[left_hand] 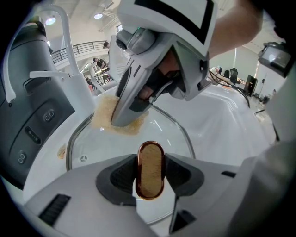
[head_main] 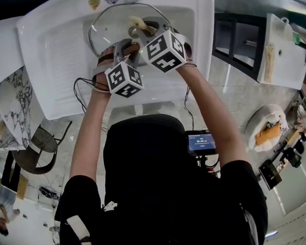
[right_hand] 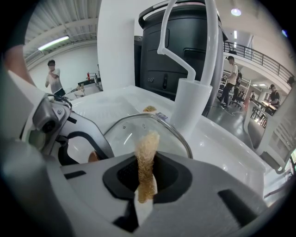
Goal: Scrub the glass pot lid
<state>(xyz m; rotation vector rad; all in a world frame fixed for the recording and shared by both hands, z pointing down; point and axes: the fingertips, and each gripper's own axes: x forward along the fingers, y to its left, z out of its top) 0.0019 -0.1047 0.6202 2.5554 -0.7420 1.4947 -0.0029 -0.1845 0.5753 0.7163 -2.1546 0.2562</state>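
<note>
While the glass pot lid (head_main: pixel 110 29) lies in the basin of the white sink (head_main: pixel 43 74), at the far side and just before the faucet (right_hand: pixel 196 92), the room around it is not equal. In the head view the ribbed draining surface (head_main: pixel 68 57) spreads to the left of the lid as far as the sink's raised edge, and on the right the basin wall stands much nearer to the lid's metal rim. The far rim comes close to the foot of the faucet, and behind the faucet rises a dark appliance (right_hand: pixel 180 46). The two grippers hang close together over the lid, their marker cubes almost touching, so there is little space between them. The left gripper (left_hand: pixel 150 178) has its jaws at a middle width and closed on the wooden knob (left_hand: pixel 150 159) of the lid, an oval piece with a copper-coloured border, with one pad against each side. The right gripper (right_hand: pixel 144 178) has its jaws narrow and pinches a tan scrubbing sponge (right_hand: pixel 147 146), which shows there on edge. In the left gripper view this sponge is pressed on the glass near the far rim, under the tips of the right gripper. I cannot tell if the lid rests flat or is raised at one side.
</note>
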